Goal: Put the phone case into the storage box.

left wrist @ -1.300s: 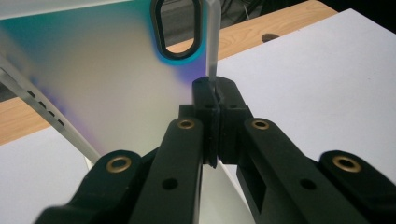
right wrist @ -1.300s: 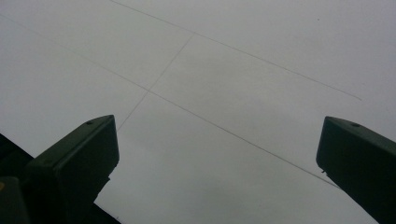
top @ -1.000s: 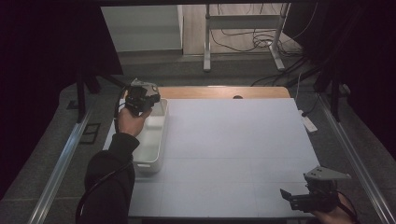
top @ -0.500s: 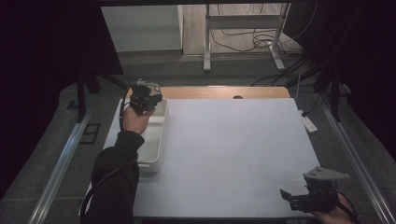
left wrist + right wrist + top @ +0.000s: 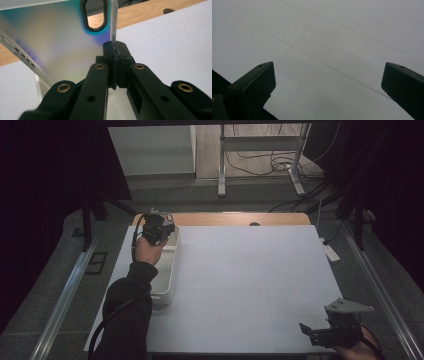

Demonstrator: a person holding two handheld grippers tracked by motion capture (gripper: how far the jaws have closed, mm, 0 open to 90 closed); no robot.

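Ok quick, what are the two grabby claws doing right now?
Left gripper: shut on the edge of a thin frosted plastic board with an oval handle hole.
Right gripper: open, holding nothing, over the white table.

The white rectangular plastic tray lies on the white-covered table along its left edge, its long side running from mid-table toward the far left corner. The black two-jaw left gripper sits over the tray's far end, at the far left corner of the table, its jaws closed on the tray's thin wall beside the oval handle hole. The black two-jaw right gripper is at the near right corner, just above the table's near edge, well apart from the tray.
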